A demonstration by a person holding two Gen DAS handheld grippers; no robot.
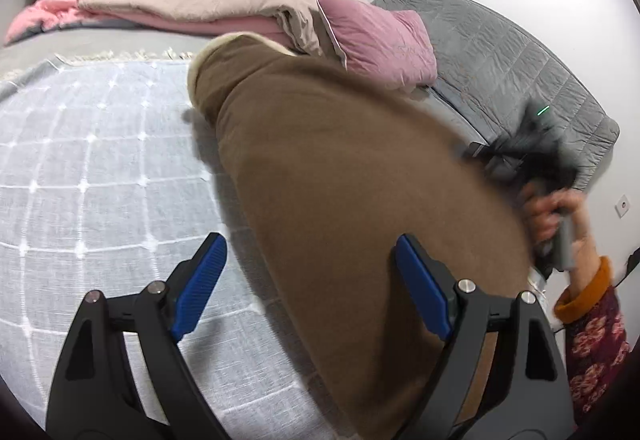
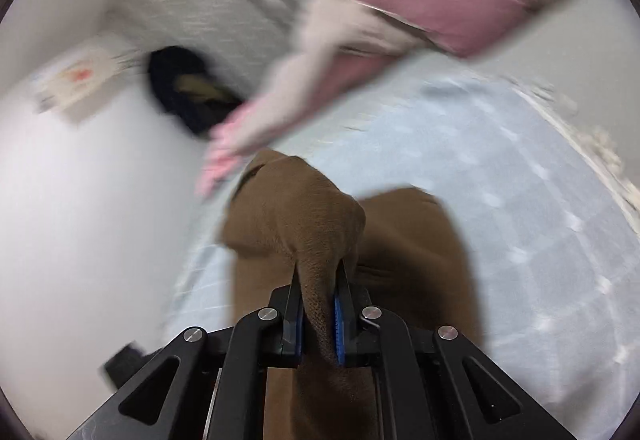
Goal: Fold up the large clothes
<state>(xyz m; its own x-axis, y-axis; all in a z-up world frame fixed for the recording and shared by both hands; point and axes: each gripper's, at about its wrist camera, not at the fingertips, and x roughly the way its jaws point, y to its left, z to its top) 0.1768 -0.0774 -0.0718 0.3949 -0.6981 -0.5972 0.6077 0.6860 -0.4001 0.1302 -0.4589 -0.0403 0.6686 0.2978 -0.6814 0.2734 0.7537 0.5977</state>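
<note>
A large brown garment (image 1: 340, 176) with a cream lining lies on the bed, over a pale blue checked cloth (image 1: 92, 168). My left gripper (image 1: 308, 260) is open and empty, hovering over the garment's near left edge. My right gripper (image 2: 319, 280) is shut on a bunched fold of the brown garment (image 2: 304, 216) and holds it up off the bed. The right wrist view is motion-blurred. In the left wrist view the right gripper (image 1: 528, 152) shows blurred at the garment's right edge, held by a hand.
A pile of pink and beige bedding (image 1: 240, 0) lies behind the garment. A grey quilted blanket (image 1: 512, 52) lies at the right by the white wall. Dark clothes (image 2: 184, 88) hang in the far corner.
</note>
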